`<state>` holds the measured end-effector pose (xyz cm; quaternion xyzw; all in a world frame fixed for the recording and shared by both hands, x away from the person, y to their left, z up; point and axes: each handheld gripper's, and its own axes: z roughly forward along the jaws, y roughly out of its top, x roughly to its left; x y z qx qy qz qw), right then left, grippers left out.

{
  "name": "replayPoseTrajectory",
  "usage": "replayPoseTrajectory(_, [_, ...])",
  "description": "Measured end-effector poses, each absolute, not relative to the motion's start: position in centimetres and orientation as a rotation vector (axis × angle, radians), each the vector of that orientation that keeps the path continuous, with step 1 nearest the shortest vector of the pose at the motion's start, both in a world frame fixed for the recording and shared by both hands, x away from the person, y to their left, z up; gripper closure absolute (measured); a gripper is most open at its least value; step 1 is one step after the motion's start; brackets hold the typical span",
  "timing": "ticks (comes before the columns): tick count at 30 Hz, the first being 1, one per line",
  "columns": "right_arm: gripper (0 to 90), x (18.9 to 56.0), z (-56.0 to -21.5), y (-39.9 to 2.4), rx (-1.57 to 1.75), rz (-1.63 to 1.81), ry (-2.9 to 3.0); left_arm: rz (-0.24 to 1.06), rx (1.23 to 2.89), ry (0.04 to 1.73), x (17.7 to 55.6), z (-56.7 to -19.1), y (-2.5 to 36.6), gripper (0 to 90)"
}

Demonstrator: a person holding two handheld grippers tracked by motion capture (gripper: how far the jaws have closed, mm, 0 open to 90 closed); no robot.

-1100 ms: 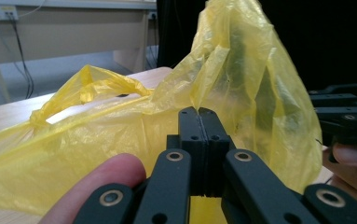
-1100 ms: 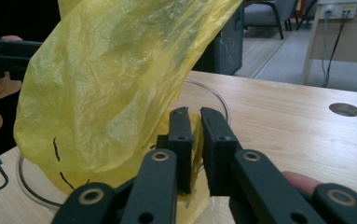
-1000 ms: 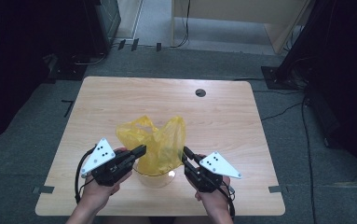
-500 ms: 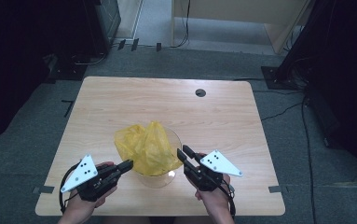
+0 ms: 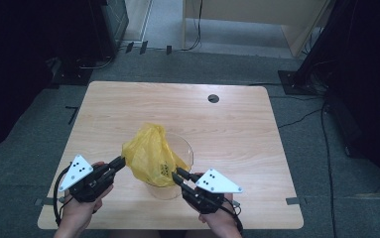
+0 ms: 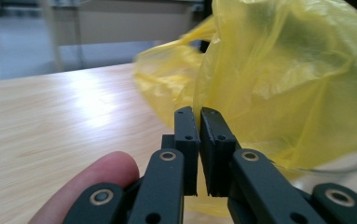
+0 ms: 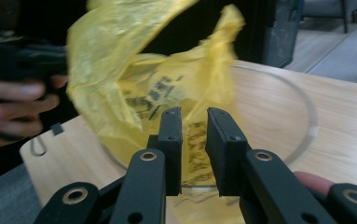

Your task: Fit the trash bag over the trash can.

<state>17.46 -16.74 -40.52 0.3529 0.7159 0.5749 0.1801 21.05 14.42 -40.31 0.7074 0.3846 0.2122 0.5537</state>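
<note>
A yellow plastic bag [image 5: 150, 153] with black print rises out of a clear glass bowl [image 5: 191, 153] near the table's front. My left gripper [image 5: 122, 160] is at the bag's left edge. In the left gripper view its jaws [image 6: 198, 112] pinch the yellow film [image 6: 283, 84]; they have just been opening a little, with the film still between the tips. My right gripper [image 5: 177, 172] is at the bowl's near right rim. In the right gripper view it [image 7: 195, 112] stands a narrow gap apart after closing slightly, with the printed bag [image 7: 120, 70] showing beyond the gap. Its pads do not visibly press on anything.
The bowl's rim [image 7: 306, 116] curves off to the right on the wooden table [image 5: 227, 124]. A dark cable hole [image 5: 213, 98] lies at the table's back. The person's other hand [image 7: 13, 112] shows at the left of the right gripper view. Dark stands and cables surround the table.
The bag stood in two lobes, sank into the bowl, and now rises in one peak toward the left. The left hand has shifted left with the bag's edge. The right gripper has hardly moved.
</note>
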Motion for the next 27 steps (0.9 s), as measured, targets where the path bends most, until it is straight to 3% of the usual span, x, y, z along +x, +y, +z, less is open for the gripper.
replayPoseTrajectory(4, [76.9, 17.2, -40.6, -15.4, 0.967, 1.627, 2.047, 0.491, 1.636, 1.03, 22.0, -39.9, 14.1, 58.0])
replayPoseTrajectory(5, [77.0, 17.1, -40.7, -15.0, 0.962, 1.629, 2.048, 0.466, 1.614, 1.058, 22.1, -39.8, 14.2, 58.0])
replayPoseTrajectory(7, [76.8, 17.1, -40.8, -14.1, 0.987, 1.612, 2.043, 0.447, 1.558, 1.098, 21.8, -39.3, 14.6, 42.7])
replayPoseTrajectory(9, [75.8, 17.1, -40.8, -13.8, 1.007, 1.602, 2.028, 0.461, 1.538, 1.109, 21.3, -38.8, 14.9, 35.3])
replayPoseTrajectory(20, [74.3, 17.2, -40.8, -12.6, 1.096, 1.586, 1.963, 0.447, 1.565, 0.998, 18.9, -36.6, 10.9, 25.0])
replayPoseTrajectory(22, [74.1, 17.1, -40.8, -12.4, 1.093, 1.586, 1.968, 0.446, 1.576, 0.999, 19.0, -36.6, 10.5, 27.3])
replayPoseTrajectory(26, [71.4, 16.8, -40.6, -12.0, 1.042, 1.591, 2.0, 0.45, 1.568, 1.018, 19.4, -37.2, 10.4, 63.8])
replayPoseTrajectory(27, [70.8, 16.8, -40.5, -12.2, 1.031, 1.595, 2.001, 0.44, 1.566, 1.012, 19.5, -37.3, 10.6, 68.7])
